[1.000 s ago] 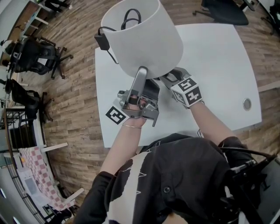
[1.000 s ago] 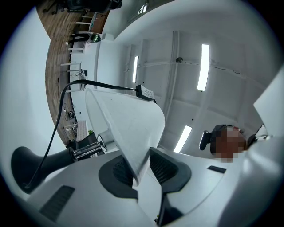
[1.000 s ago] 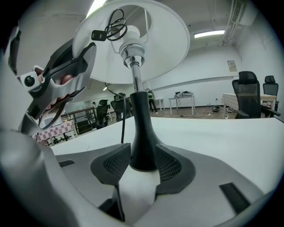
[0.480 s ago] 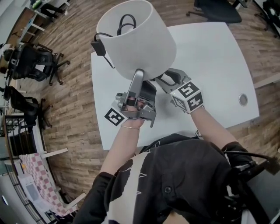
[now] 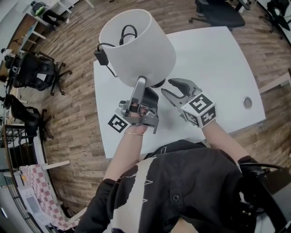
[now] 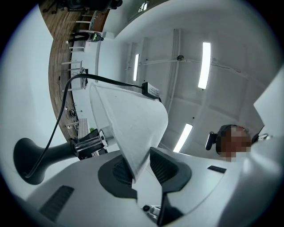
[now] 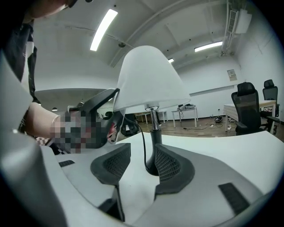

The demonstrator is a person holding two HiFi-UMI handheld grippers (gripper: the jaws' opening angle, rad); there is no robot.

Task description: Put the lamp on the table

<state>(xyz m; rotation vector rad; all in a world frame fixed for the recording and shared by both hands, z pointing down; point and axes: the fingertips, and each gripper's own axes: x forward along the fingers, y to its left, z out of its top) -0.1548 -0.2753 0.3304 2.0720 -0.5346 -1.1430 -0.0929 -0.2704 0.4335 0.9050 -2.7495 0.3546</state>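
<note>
The lamp stands upright on the white table (image 5: 218, 59), its white shade (image 5: 136, 45) hiding most of the dark base (image 5: 158, 84). My left gripper (image 5: 144, 88) reaches up to the shade's lower rim. That rim (image 6: 128, 124) sits between the pads of the left gripper (image 6: 141, 166), still touching them while the jaws are opening. My right gripper (image 5: 167, 86) is open and empty, a short way right of the base. From the right gripper (image 7: 137, 164), the chrome stem and black base (image 7: 153, 159) stand just beyond the fingertips, under the shade (image 7: 148, 80).
The black cord (image 5: 127, 32) loops inside the shade, and its adapter (image 5: 102, 57) hangs at the table's left edge. A round grommet (image 5: 247, 102) sits near the right edge. Office chairs (image 5: 32, 59) (image 5: 218, 11) stand on the wooden floor around the table.
My right gripper has drawn back from under the shade, away from the lamp's base. The left gripper stays at the shade's rim.
</note>
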